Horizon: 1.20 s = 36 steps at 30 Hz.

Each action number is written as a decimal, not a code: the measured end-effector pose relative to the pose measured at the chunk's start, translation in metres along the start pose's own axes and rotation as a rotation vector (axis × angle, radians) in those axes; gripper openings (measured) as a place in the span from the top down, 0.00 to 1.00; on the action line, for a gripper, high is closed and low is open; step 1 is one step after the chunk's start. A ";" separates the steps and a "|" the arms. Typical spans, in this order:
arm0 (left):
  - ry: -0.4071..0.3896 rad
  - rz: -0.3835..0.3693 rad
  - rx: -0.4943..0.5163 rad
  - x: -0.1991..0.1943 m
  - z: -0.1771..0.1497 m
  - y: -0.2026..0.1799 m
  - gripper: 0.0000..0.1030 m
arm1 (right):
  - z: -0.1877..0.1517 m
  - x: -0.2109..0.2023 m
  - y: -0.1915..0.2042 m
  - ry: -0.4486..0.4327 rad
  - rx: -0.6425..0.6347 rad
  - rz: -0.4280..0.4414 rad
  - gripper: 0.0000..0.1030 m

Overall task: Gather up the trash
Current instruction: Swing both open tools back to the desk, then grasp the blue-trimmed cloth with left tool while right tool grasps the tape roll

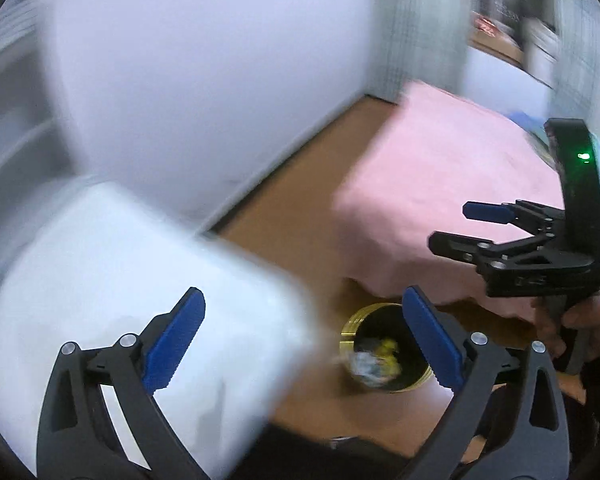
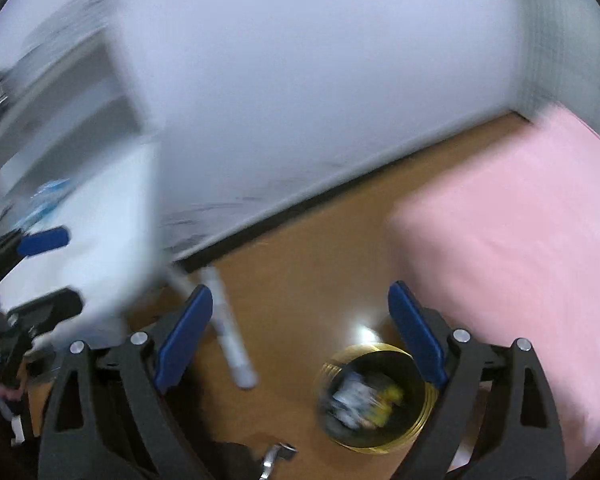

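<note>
A round bin with a gold rim (image 1: 358, 317) stands on the brown floor, holding crumpled white and yellow trash (image 1: 374, 360). My left gripper (image 1: 304, 340) hovers above it, open, with nothing between its blue pads. The right gripper (image 1: 456, 226) shows at the right of the left wrist view, held by a hand and open. In the right wrist view the same bin (image 2: 425, 400) with its trash (image 2: 356, 396) lies below my right gripper (image 2: 300, 338), which is open and holds nothing. The left gripper (image 2: 56, 272) appears at the left edge, open.
A white table (image 1: 120, 260) stands left of the bin, its leg (image 2: 228, 328) reaching the floor. A bed with a pink cover (image 2: 520, 220) fills the right side. A white wall runs behind, and shelves (image 2: 60, 92) stand at far left. The views are motion-blurred.
</note>
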<state>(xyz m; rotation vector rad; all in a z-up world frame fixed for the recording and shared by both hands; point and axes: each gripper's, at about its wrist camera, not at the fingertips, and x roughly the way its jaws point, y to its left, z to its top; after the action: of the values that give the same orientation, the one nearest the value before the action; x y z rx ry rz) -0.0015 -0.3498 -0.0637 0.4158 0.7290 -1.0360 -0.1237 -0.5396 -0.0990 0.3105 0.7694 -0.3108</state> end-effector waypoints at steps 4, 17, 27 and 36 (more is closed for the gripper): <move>0.023 0.232 -0.175 -0.059 -0.043 0.130 0.07 | 0.033 0.041 0.116 0.046 -0.180 0.219 0.16; 0.078 0.582 -0.598 -0.185 -0.180 0.369 0.07 | 0.067 0.177 0.476 0.163 -0.627 0.470 0.16; 0.057 0.493 -0.540 -0.155 -0.156 0.427 0.07 | 0.070 0.225 0.527 0.221 -0.691 0.432 0.54; 0.067 0.444 -0.502 -0.106 -0.117 0.448 0.07 | 0.073 0.196 0.500 0.177 -0.677 0.450 0.55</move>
<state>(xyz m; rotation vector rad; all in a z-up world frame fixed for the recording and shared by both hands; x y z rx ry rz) 0.3220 -0.0023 -0.0786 0.1620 0.8774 -0.4007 0.2469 -0.1442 -0.1104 -0.1367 0.9074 0.4075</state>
